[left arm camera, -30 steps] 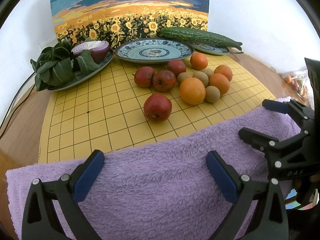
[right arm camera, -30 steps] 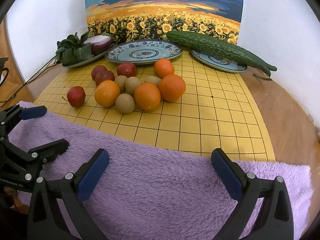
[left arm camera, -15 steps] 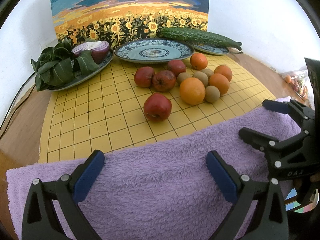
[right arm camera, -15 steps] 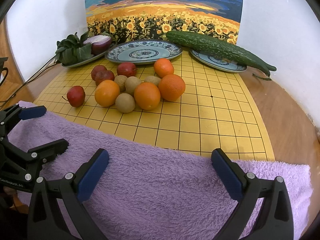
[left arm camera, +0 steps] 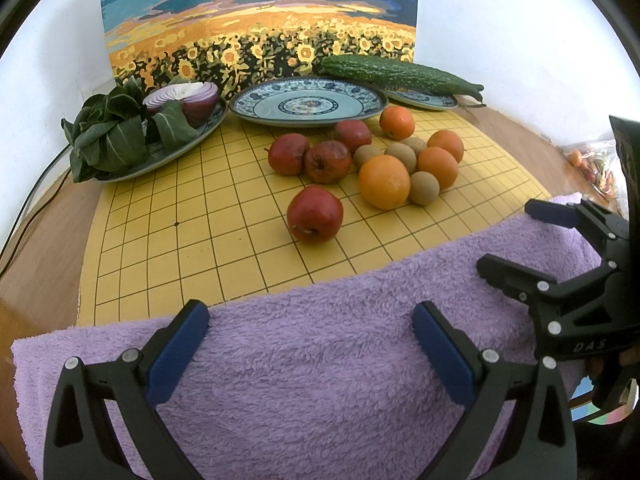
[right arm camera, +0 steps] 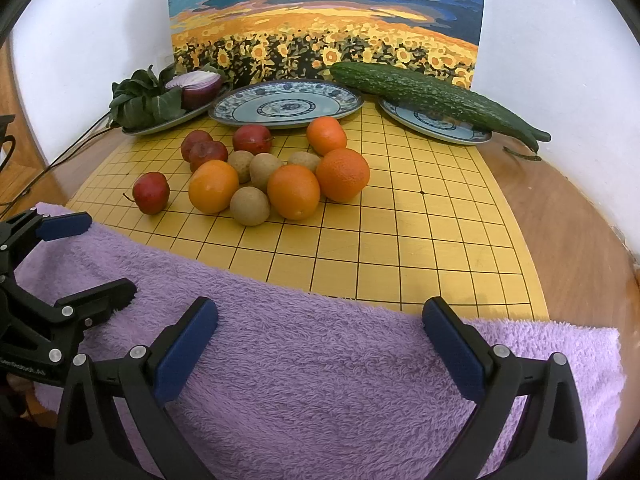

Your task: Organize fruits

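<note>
Several red apples, oranges and brown kiwis lie in a loose pile on the yellow grid board (left arm camera: 168, 248) (right arm camera: 420, 248). One red apple (left arm camera: 315, 214) (right arm camera: 151, 193) lies apart, nearest the left gripper. A large orange (left arm camera: 384, 181) (right arm camera: 213, 186) and a kiwi (right arm camera: 250, 205) sit at the pile's front. An empty blue patterned plate (left arm camera: 310, 101) (right arm camera: 286, 103) stands behind the pile. My left gripper (left arm camera: 310, 348) is open and empty over the purple towel (left arm camera: 320, 352). My right gripper (right arm camera: 320, 340) is open and empty over the towel (right arm camera: 340, 380), also seen in the left wrist view (left arm camera: 532, 240).
A plate with leafy greens (left arm camera: 112, 136) and a halved red onion (left arm camera: 182, 100) stands back left. A long cucumber (right arm camera: 436, 96) rests on a plate (right arm camera: 432, 124) at the back right. A sunflower painting (right arm camera: 324, 20) leans on the white wall. A bag (left arm camera: 592, 164) lies far right.
</note>
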Demonstrator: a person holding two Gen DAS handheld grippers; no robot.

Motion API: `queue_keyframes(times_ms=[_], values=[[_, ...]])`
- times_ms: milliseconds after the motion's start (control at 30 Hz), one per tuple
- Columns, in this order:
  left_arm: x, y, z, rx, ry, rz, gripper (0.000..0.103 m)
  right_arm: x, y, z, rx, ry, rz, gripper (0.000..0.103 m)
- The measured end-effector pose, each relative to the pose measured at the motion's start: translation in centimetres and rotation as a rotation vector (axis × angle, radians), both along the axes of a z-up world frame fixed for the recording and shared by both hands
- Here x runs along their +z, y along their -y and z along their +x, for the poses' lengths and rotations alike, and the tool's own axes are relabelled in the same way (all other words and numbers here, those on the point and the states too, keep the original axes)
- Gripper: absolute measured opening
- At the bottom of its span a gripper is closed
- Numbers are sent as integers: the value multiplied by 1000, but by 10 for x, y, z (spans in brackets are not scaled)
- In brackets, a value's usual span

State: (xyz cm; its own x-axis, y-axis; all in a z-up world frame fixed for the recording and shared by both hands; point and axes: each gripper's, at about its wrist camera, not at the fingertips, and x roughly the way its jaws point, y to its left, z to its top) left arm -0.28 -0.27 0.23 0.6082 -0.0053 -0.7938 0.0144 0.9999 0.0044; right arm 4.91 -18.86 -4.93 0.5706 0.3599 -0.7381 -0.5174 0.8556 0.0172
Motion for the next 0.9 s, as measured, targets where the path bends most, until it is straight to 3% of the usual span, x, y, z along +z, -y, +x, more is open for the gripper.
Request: queue_keyframes(times_ms=[200, 367, 467, 700, 733, 767, 833, 900], values=[[0, 0, 0, 0, 0, -1, 103, 1, 0, 2, -1, -14, -3, 103], [0, 0, 0, 0, 0, -1, 103, 6, 4, 7, -14, -38, 77, 89], [0, 0, 0, 1, 1, -1, 103, 12, 5, 12, -20, -62, 139, 87], [0, 0, 0, 1, 1, -1, 103, 33, -4, 15, -13, 2, 166, 78], [0, 0, 0, 1, 1, -1, 103, 35, -5, 16, -12, 4, 172, 70], [0, 0, 0, 0, 1, -1, 103, 39, -7, 16, -1, 9, 173, 54], [0, 0, 0, 0, 1, -1, 103, 44, -13, 16, 29, 29, 145, 34], [0, 0, 0, 1, 1, -1, 103, 46, -20, 17, 71, 50, 125, 32]])
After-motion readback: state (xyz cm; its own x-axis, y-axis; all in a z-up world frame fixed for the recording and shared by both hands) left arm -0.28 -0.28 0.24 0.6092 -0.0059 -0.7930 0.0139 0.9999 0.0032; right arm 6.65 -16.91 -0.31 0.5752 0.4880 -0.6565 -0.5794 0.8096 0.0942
